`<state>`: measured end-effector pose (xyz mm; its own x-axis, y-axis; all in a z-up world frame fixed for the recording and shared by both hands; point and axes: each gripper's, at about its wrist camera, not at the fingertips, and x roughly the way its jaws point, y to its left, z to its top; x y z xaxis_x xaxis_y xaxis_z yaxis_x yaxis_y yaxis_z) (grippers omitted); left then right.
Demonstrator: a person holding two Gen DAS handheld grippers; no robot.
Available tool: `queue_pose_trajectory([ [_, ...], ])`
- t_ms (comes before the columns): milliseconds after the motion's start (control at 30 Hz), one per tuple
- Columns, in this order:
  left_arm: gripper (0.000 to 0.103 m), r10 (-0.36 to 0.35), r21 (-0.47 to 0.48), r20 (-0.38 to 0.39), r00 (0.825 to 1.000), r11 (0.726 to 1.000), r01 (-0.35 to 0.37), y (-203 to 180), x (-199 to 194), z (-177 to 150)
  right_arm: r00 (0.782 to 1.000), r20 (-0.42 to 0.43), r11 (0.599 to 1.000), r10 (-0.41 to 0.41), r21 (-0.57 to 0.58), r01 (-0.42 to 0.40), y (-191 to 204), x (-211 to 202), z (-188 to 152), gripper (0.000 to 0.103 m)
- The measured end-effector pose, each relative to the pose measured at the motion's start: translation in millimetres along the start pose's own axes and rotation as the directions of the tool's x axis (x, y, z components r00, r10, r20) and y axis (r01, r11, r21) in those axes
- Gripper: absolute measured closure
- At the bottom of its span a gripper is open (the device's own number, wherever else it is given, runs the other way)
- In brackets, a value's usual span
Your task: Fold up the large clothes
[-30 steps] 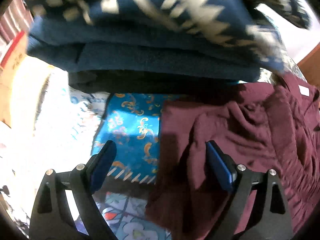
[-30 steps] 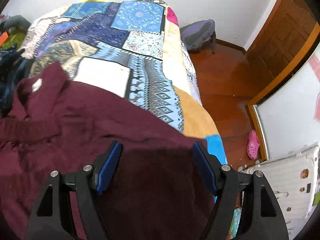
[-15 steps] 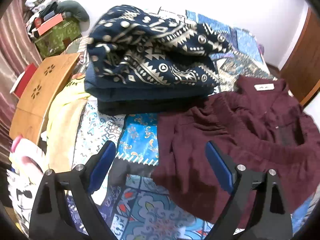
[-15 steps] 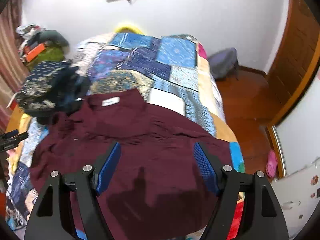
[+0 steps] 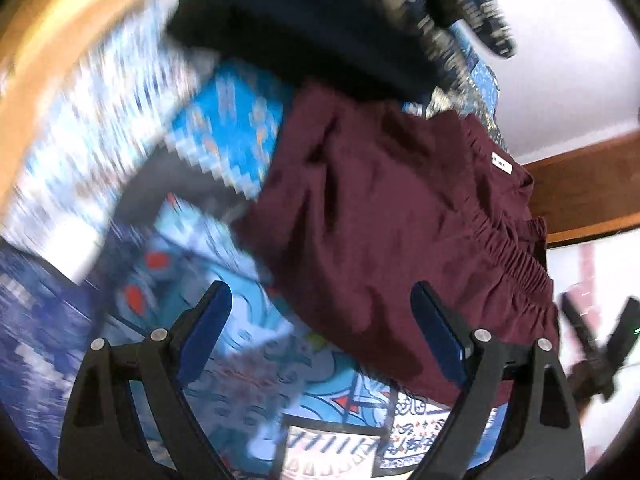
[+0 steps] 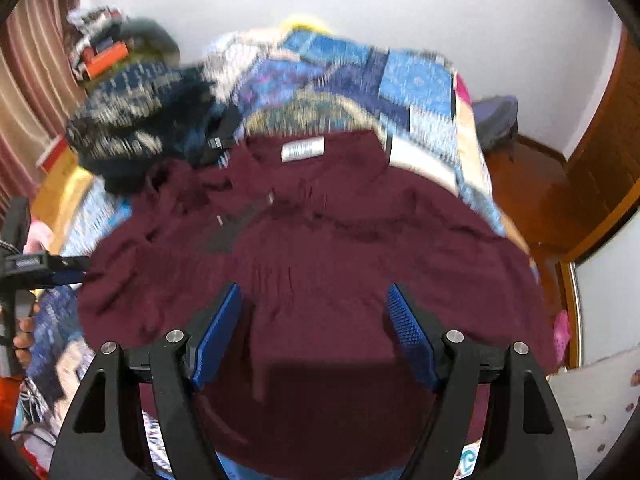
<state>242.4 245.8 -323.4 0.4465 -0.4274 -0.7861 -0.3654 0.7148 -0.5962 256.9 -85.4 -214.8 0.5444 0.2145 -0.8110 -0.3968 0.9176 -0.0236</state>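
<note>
- Blue-padded fingers [image 6: 218, 336] of the right gripper [image 6: 316, 332] are standing apart with nothing clamped, hovering over the near hem of the wide maroon crinkled-fabric garment [image 6: 320, 264].
- Likewise the left gripper [image 5: 320, 332] is showing its fingers [image 5: 206, 330] spread wide and gripping nothing; its 3 o'clock pad is hanging over the maroon cloth's edge, its 9 o'clock pad over bare quilt.
- That garment is lying spread flat on the blue patchwork quilt [image 6: 416, 80] covering the bed, its white neck label [image 6: 303, 149] pointing toward 12 o'clock in the right wrist view.
- At 10 o'clock from the garment, a folded stack of navy clothes with a pale geometric pattern [image 6: 132, 120] is sitting on the bed, just beside the maroon collar.
- Beyond, at 3 o'clock, a brown wooden door [image 6: 600, 160] is standing against the white wall.
</note>
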Motion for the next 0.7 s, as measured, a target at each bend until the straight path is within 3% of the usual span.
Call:
queue_pose_trajectory([
  [100,0.012,-0.051,-0.063,-0.042,0.998,0.997,0.049,6.5,18.3,-2.7,0.999,-0.045,1.000,0.021,0.022,-0.020,-3.8,20.4,-7.5,0.031],
  [233,0.012,-0.130,-0.134,-0.064,0.990,0.984,0.120,7.1,40.7,-1.3,0.999,-0.030,0.998,0.037,0.055,-0.036,-10.5,24.9,-11.7,0.019],
  [433,0.011,-0.155,-0.221,0.027,0.988,0.963,0.157,-1.6,58.1,8.4,0.997,-0.028,0.995,0.067,0.080,-0.065,-14.4,28.1,-11.7,0.015],
  [567,0.012,-0.108,-0.234,0.108,0.988,0.963,0.131,-15.1,66.1,9.4,0.997,-0.032,0.994,0.068,0.088,-0.065,-13.3,28.7,-9.3,0.015],
  [700,0.034,-0.076,-0.243,0.154,0.985,0.963,0.112,-21.0,62.3,8.9,0.997,-0.033,0.993,0.067,0.095,-0.064,-11.8,26.8,-9.1,0.015],
])
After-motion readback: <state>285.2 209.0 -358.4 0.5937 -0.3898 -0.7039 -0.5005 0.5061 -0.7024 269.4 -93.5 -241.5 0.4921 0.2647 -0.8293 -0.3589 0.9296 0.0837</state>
